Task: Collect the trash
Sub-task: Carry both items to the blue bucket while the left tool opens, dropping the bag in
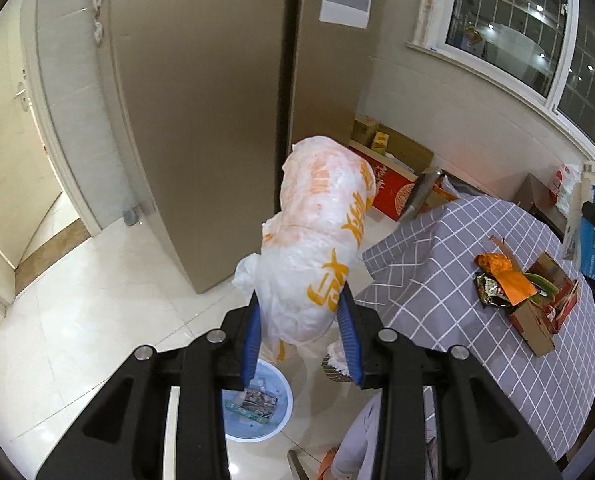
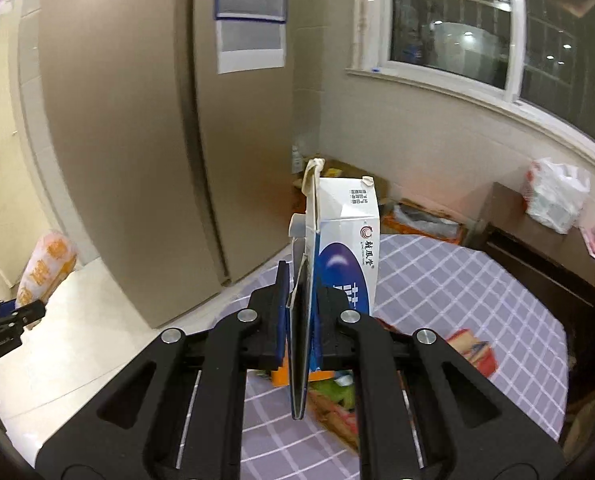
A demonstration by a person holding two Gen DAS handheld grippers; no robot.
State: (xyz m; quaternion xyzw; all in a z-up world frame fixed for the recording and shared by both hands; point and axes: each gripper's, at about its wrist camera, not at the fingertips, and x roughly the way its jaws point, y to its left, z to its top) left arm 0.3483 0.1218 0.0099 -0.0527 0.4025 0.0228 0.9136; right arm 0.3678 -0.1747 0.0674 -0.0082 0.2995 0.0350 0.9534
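1. Trash was in both my claws, and more of it lay on the worktop (image 1: pixel 437 264) with the grey checked cloth.
2. My left claw (image 1: pixel 302 344) was pinching a white plastic bag (image 1: pixel 317 240) with orange writing. The bag was puffed up and stuck out past the blue pads (image 1: pixel 252 336), above the floor.
3. That bag looked soft, light and crinkly to me. I think it could slip or tear, so a bunched-up part is the best place to squeeze it.
4. Under the bag, on the floor, sat a round blue bin (image 1: pixel 273 412) with some scraps in it.
5. My right claw (image 2: pixel 300 308) was pressed tight on a flat white and blue carton (image 2: pixel 343 248). It held the thin folded edge, and the carton stood up over the worktop.
6. The carton looked stiff but thin and light. I think holding it by the edge is fine, but it may swing.
7. An orange wrapper (image 1: pixel 505 276), a dark wrapper (image 1: pixel 489 290) and a brown cardboard box (image 1: pixel 533 324) were left on the worktop, close together near one side.
8. I think the wrappers are thin and slippery, so I would pinch a raised corner.
9. A tall fridge (image 1: pixel 201 120) stood near the worktop.
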